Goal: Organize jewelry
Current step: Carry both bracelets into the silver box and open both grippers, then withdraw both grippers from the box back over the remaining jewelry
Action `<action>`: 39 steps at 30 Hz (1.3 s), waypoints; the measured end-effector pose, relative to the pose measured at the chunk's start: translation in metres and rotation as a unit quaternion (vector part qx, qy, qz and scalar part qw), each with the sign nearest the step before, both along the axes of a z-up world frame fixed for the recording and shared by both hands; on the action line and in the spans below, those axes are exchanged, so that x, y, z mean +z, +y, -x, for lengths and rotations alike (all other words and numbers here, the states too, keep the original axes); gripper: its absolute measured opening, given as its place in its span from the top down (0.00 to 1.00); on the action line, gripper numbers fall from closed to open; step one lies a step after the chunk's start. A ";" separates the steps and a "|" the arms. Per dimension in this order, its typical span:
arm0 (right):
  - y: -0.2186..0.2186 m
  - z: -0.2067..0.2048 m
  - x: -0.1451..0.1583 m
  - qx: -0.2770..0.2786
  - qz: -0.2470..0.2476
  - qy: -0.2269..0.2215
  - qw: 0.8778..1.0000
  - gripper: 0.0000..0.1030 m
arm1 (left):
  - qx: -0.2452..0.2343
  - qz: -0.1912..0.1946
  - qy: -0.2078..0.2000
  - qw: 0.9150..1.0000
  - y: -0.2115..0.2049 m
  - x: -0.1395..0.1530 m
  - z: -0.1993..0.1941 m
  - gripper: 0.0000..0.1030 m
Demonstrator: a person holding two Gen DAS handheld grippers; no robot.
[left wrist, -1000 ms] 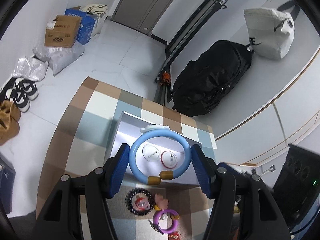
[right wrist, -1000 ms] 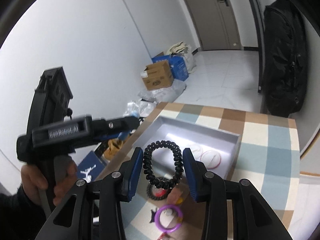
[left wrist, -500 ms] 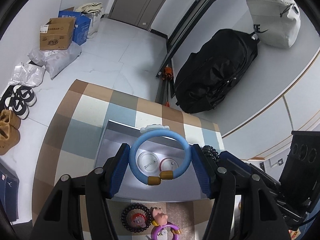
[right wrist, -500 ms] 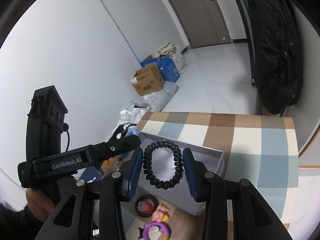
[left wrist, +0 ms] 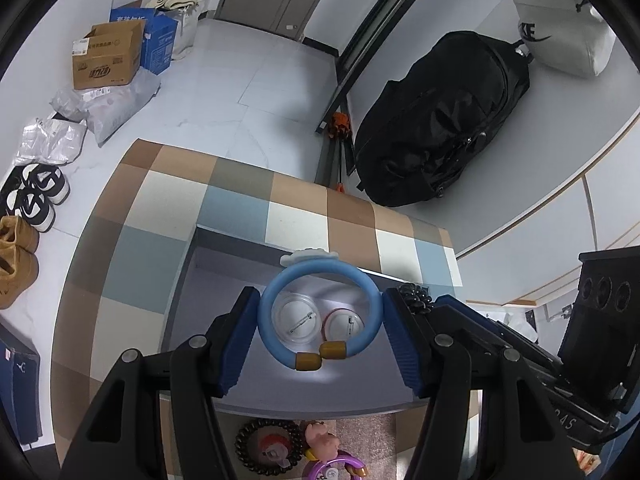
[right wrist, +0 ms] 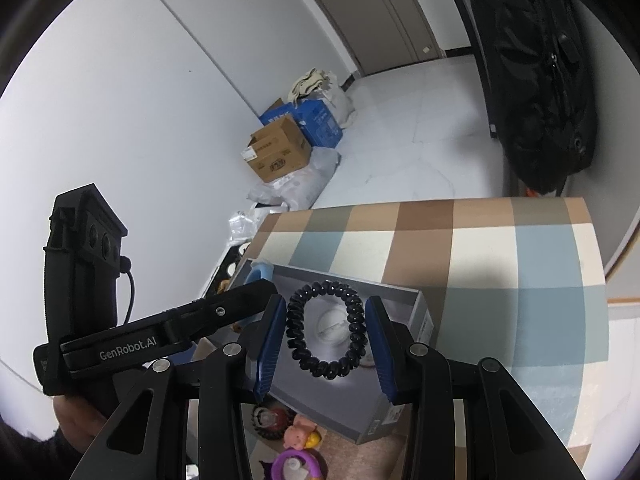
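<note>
My left gripper point(left wrist: 318, 328) is shut on a light blue bracelet point(left wrist: 272, 332) with two tan beads and holds it over the open grey box point(left wrist: 188, 272). My right gripper point(right wrist: 326, 338) is shut on a black spiral hair tie point(right wrist: 356, 332) and holds it over the same grey box point(right wrist: 420, 328). Two round white cases point(left wrist: 296, 322) lie inside the box. The right gripper's black fingers point(left wrist: 444, 320) show at the right of the left wrist view, close beside the left one.
The box sits on a checked tablecloth point(left wrist: 132, 220). In front of the box lie a dark spiral bracelet point(left wrist: 266, 450), a pink pig charm point(left wrist: 322, 442) and a purple ring point(right wrist: 296, 466). A black bag point(left wrist: 436, 120), cardboard boxes point(left wrist: 106, 60) and shoes point(left wrist: 36, 196) are on the floor.
Both grippers have moved forward over the box with their rings still held. The right gripper has come in close beside the left one.
</note>
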State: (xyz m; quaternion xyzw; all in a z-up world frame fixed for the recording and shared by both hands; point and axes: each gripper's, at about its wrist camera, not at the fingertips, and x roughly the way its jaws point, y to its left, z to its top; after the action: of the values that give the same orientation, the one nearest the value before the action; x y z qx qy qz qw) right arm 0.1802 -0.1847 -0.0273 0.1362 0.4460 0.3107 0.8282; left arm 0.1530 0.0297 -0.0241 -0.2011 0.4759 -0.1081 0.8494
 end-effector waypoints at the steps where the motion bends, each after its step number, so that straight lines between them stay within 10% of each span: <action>1: 0.000 0.000 0.000 -0.001 -0.001 0.001 1.000 0.62 | -0.001 0.002 0.000 1.000 0.000 -0.001 0.000 0.44; 16: -0.016 0.000 0.008 -0.034 -0.034 0.000 0.999 0.38 | 0.007 0.071 -0.016 0.997 0.010 0.006 0.001 0.27; 39: -0.023 0.025 0.018 -0.037 -0.015 -0.026 0.999 0.11 | 0.010 -0.006 -0.048 0.999 0.014 0.017 0.038 0.25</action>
State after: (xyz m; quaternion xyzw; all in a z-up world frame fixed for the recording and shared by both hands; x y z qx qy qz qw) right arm 0.1553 -0.2076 -0.0091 0.1567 0.4148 0.2896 0.8483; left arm 0.1149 0.0440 -0.0069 -0.1949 0.4329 -0.1064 0.8737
